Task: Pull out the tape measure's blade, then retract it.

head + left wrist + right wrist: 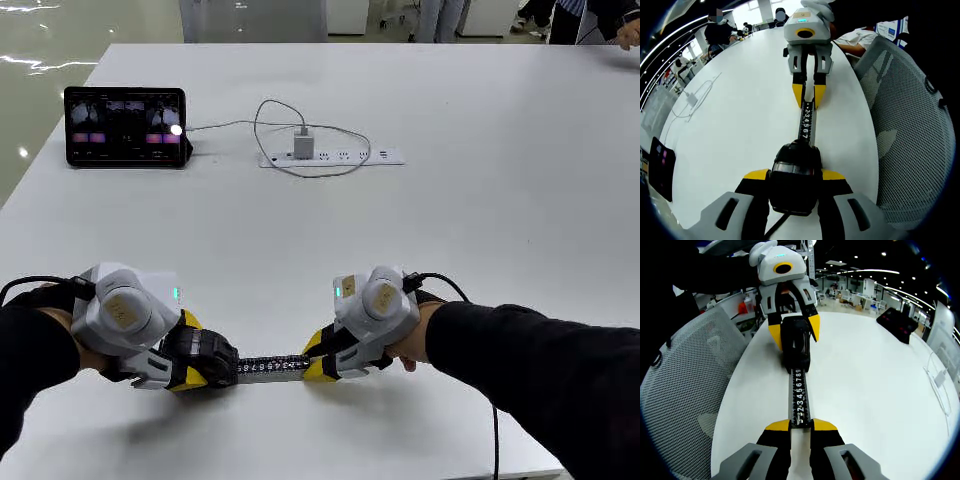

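1. My left claw (pixel 795 175) is clamped on the black plastic tape measure case (pixel 794 192), with a yellow tip pressed against each side.
2. My right claw (pixel 801 426) is pinched almost closed on the free end of the black numbered blade (pixel 798 395), which stands a short way out of the case.
3. Case and blade span the gap between my claws, near the front edge of the white worktop (pixel 400 230).
4. White digits on the blade read 1 to 9 in the right gripper view and 2 to 7 in the left gripper view.
5. A black tablet (pixel 125 125) with a lit screen sits well apart, at the far side.
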Motion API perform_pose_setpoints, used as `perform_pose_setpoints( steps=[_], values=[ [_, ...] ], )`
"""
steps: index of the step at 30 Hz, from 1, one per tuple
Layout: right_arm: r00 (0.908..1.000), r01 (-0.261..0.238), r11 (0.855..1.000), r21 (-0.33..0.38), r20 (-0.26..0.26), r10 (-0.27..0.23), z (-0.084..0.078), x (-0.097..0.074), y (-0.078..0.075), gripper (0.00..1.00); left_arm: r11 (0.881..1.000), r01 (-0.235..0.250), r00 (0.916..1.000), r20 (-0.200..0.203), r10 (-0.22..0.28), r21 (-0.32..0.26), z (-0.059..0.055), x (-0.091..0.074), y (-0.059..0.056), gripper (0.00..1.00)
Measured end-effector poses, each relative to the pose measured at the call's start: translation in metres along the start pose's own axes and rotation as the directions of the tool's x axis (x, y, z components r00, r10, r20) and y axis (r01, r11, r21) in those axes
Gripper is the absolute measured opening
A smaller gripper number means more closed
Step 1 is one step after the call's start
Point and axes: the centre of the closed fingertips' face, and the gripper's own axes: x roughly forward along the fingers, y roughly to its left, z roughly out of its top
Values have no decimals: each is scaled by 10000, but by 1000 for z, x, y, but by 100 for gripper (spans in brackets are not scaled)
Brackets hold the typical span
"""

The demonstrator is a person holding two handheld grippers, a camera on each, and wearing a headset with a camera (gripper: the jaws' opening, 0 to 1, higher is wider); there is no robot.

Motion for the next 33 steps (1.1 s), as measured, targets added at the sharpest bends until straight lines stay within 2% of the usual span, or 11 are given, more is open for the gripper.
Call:
perform_pose_setpoints(
  steps=[33],
  values=[
    [9999,79,9999,79,-82,-78,-16,-13,-2,10,10000,-10,10000,-5,10,77,1,1,-1,32]
  ],
)
